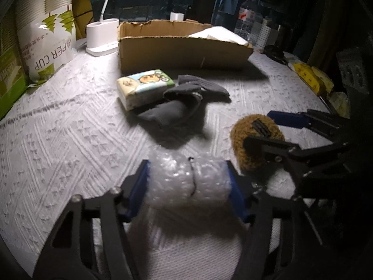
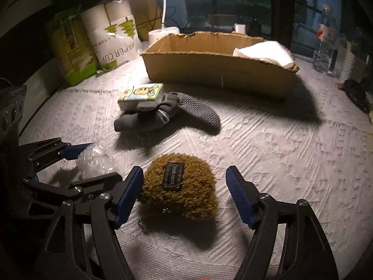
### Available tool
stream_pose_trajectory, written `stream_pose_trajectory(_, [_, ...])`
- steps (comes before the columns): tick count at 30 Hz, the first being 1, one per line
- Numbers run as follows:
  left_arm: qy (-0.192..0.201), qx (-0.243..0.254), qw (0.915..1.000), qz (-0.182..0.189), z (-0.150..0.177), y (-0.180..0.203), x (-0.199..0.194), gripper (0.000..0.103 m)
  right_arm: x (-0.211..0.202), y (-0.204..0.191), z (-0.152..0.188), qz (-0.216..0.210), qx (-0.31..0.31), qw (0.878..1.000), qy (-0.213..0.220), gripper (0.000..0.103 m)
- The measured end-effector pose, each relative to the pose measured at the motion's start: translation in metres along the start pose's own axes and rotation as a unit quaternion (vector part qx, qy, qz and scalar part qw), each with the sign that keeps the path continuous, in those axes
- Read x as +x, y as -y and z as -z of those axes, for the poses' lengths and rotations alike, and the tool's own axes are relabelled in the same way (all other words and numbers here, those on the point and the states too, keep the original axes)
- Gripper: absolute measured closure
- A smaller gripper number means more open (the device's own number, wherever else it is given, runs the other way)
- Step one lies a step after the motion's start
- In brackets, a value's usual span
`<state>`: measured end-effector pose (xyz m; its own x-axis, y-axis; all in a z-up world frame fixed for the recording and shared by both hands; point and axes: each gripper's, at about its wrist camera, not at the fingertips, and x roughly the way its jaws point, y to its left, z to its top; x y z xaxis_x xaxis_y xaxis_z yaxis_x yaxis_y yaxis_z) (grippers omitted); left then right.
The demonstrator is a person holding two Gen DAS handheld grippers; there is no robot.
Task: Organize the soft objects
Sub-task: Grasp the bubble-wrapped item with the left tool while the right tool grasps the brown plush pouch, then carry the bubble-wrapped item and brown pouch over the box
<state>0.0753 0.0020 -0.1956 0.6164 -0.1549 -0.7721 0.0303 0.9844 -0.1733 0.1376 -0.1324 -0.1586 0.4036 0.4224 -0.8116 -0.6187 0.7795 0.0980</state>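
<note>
A roll of clear bubble wrap lies on the white textured cloth, and my left gripper is shut on it, one blue pad pressed against each end. To its right sits a brown fuzzy pouch with a dark label and a bead chain. My right gripper is open around the pouch, its left pad near the fur and its right pad well apart. Grey socks and a tissue pack lie mid-table. Behind them stands a cardboard box with a white cloth inside.
A paper cup bag and a green carton stand at the back left, next to a white lamp base. A water bottle stands at the back right. Yellow items line the right edge.
</note>
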Motion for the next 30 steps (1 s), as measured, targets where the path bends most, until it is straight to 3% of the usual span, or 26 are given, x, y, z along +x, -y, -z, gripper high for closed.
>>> stream_pose_trajectory(8, [0.014,0.005,0.9999,-0.008,-0.001,-0.002,-0.007,0.042,0.007,-0.004,0.001,-0.008,0.001,1.0,-0.013,0.029])
stream_pose_trajectory(11, [0.019,0.002,0.9998,-0.011,-0.003,-0.004,-0.01,0.042,0.007,-0.005,0.001,-0.014,-0.001,1.0,-0.014,0.044])
stream_pose_trajectory(15, [0.026,0.001,0.9996,-0.013,-0.006,-0.006,-0.014,0.042,0.006,-0.008,-0.001,-0.011,-0.008,1.0,-0.01,0.051])
stream_pose_trajectory(30, [0.062,-0.002,0.998,-0.011,-0.029,-0.008,-0.029,0.042,-0.018,0.003,-0.027,-0.01,-0.005,0.999,0.032,0.054])
